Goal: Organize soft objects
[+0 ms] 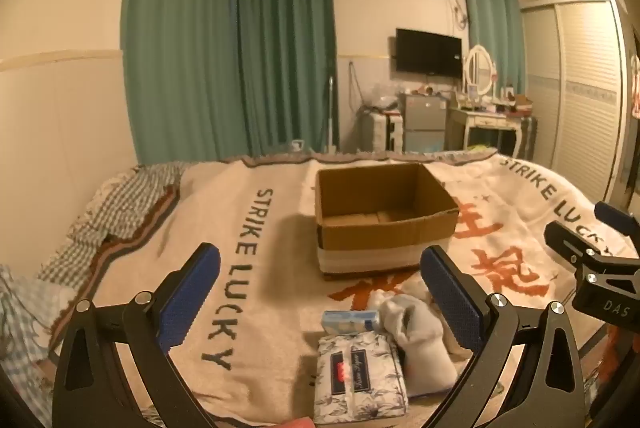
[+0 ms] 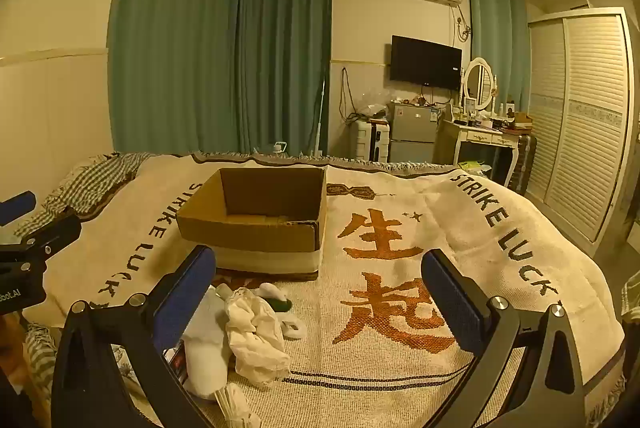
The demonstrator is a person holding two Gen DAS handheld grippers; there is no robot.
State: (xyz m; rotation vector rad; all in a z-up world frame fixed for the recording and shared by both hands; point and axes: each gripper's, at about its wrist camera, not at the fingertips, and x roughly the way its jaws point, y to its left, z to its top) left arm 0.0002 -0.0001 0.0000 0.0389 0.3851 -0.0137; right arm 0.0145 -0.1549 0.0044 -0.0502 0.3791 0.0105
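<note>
Left wrist view: I hold both claws, left claw (image 1: 320,308) and right claw (image 2: 320,302), wide open and empty above the bed (image 2: 400,368), socks (image 1: 416,332) and tissue pack (image 1: 360,376) near its front edge, box (image 1: 384,220) mid-bed.

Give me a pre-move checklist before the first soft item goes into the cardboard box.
1. Cardboard box open on top, nothing seen inside: ok.
2. Left gripper open and holding nothing: ok.
3. Right gripper open and holding nothing: ok.
4. White sock within the left gripper's span: ok.
5. Floral tissue pack touching the sock, might get dragged along: not ok.
6. Crumpled white cloth free of the things around it: cannot tell.
</note>
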